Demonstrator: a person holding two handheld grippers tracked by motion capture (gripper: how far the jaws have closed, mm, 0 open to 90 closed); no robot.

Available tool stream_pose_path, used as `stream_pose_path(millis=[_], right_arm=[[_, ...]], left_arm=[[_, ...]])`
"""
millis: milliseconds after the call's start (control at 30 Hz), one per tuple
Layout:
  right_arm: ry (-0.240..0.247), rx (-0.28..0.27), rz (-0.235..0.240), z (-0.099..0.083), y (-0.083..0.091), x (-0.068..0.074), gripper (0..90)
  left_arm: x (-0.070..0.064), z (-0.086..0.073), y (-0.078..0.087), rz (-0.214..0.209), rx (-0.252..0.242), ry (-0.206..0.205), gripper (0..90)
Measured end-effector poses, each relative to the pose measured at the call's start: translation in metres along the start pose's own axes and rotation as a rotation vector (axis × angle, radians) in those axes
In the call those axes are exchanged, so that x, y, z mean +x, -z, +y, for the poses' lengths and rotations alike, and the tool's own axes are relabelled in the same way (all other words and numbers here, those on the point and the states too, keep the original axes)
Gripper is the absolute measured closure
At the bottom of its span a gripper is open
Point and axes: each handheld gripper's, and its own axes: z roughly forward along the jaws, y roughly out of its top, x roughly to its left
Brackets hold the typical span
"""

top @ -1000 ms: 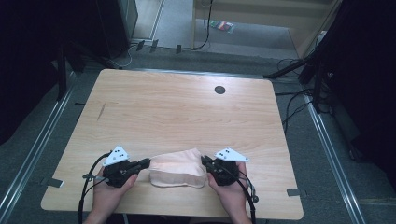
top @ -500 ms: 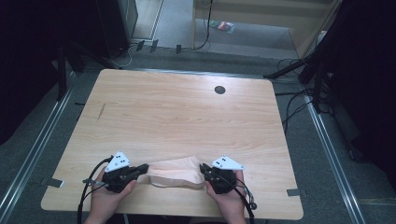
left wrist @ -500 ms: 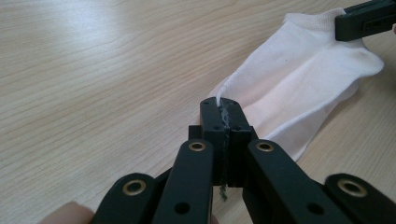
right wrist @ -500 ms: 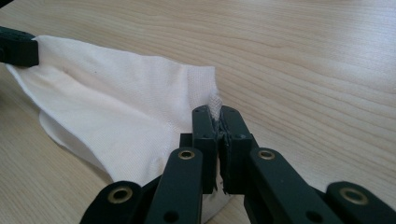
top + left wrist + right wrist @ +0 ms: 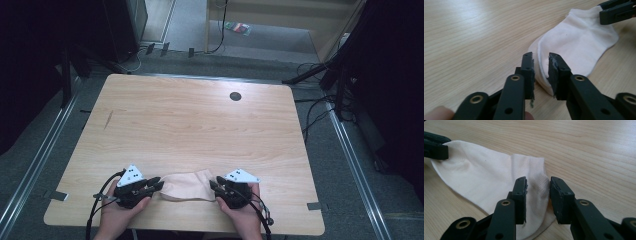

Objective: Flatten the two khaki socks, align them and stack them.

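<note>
Sock (image 5: 186,186), pale and short, lies flat near the front edge of the wooden table (image 5: 200,125) in the high view, stretched between the two grippers. The left gripper (image 5: 152,186) sits at its left end and the right gripper (image 5: 216,186) at its right end, each held in a hand coming in from the bottom. Compared with a second ago, both grippers have come nearer the front edge and stand further apart, and the sock looks drawn out longer and flatter between them. A dark round hole (image 5: 235,96) marks the far part of the table.

In the left gripper view, the left gripper (image 5: 541,60) has its jaws parted, with a gap between the pads and the rounded end of the sock (image 5: 579,42) lying under and between them; they are not clenched on the cloth. The other gripper's black jaw shows at the top right, over the sock's far end.

In the right gripper view, the right gripper (image 5: 538,183) likewise has its jaws released, straddling the ribbed end of the sock (image 5: 481,177) without pinching it. The other gripper's jaw rests at the upper left on the sock's far tip.
</note>
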Motion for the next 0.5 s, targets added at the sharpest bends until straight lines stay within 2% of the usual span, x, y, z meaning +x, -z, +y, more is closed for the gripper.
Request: stream_pose_path(millis=[100, 200, 300, 367, 500], right_arm=[[-0.017, -0.019, -0.001, 0.0018, 0.0043, -0.0024, 67.1], [-0.034, -0.016, -0.008, 0.0019, 0.0056, -0.0055, 70.1], [-0.040, 0.019, -0.022, 0.0002, 0.0011, -0.0070, 79.5], [-0.046, 0.029, -0.016, 0.0000, -0.0006, -0.0075, 86.9], [-0.052, 0.015, 0.004, 0.0035, 0.0033, -0.0052, 88.1]], left_arm=[[0.0007, 0.0006, 0.0005, -0.015, -0.016, 0.020, 71.3], [0.0026, 0.0011, 0.0000, -0.020, -0.008, 0.042, 78.4], [0.0028, 0.0010, -0.0011, -0.016, -0.001, 0.044, 88.3], [0.0029, 0.0018, 0.0003, -0.027, -0.008, 0.047, 90.0], [0.0037, 0.0035, 0.0039, -0.053, -0.021, 0.065, 90.0]])
